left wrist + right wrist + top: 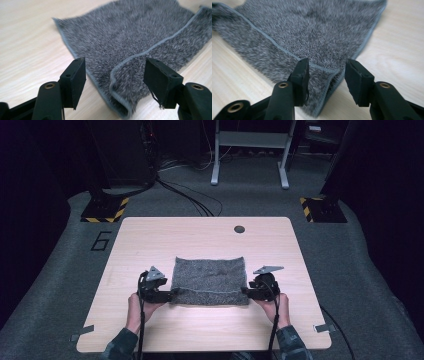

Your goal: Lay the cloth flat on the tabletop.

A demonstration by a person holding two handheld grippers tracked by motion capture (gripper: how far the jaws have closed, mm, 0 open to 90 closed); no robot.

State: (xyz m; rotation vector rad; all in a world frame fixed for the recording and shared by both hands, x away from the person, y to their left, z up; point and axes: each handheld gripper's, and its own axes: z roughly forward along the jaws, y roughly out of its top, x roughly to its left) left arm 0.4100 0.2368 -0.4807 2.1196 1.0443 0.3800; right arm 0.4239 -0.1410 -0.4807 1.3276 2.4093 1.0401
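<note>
Both black two-jaw grippers, left (172, 294) and right (245, 292), are held spread apart astride the folded near corners of the fuzzy grey rectangular towel (210, 280), laid mid-table. Looks like folding; corners probably get pinched next, carried toward 12 o'clock.

**Around the wooden table**

The light wooden table (210, 232) stands on a grey carpet floor (55, 275). A small dark round hole (239, 229) sits near its far edge. Bits of grey tape (81, 332) stick out at its near corners. A number 6 (101, 240) is marked on the floor. Black and yellow striped bases (106, 210) stand behind, with black cables (187, 197) and a grey metal frame (250, 150).
</note>
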